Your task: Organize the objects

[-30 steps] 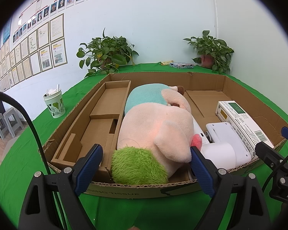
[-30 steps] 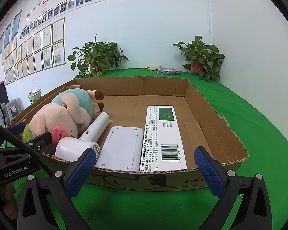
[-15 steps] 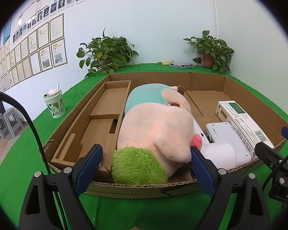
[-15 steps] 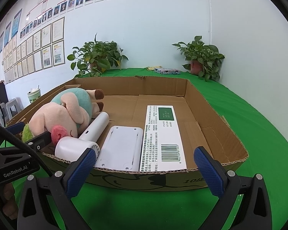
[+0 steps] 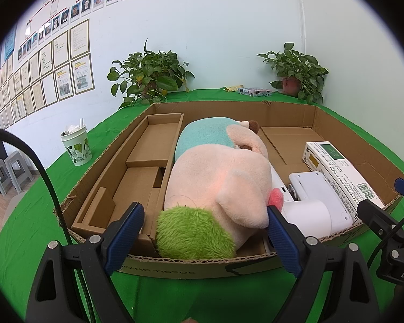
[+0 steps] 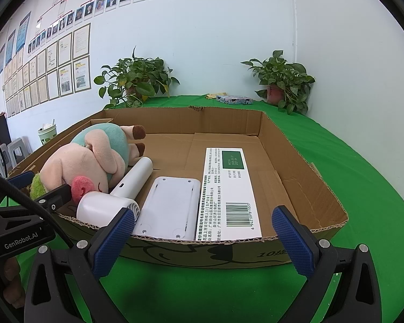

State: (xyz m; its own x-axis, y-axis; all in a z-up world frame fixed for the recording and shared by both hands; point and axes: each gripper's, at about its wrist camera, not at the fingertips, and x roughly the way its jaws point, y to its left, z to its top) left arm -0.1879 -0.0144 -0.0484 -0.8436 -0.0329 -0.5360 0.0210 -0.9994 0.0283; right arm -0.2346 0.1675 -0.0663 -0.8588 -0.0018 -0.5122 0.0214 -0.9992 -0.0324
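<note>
Four things lie side by side in the cardboard box (image 6: 304,177) on the green table (image 6: 363,167), their long axes all running near to far: a plush toy (image 5: 218,177), a white handheld fan (image 6: 121,191), a flat white device (image 6: 169,204) and a printed carton (image 6: 229,188).

Both pairs of tongs hang just short of the box's near wall, empty and spread wide. The left tongs (image 5: 202,234) sit straight in front of the toy's green tuft — the toy's width roughly fills the gap between the blue pads. The right tongs (image 6: 202,231) face the flat device and the carton, which lie touching or nearly so; the fan is just left of the device, its round head at the near wall and its handle pointing far, resting against the toy.

So the toy is the left hand's nearer thing, the carton and device the right's. Because each piece points away from the tongs, a straight push forward would straddle it across its narrow width, which looks like the easiest grip. The left part of the box holds an empty cardboard insert (image 5: 137,167) — a likely spot for something, though that is a guess.
</note>
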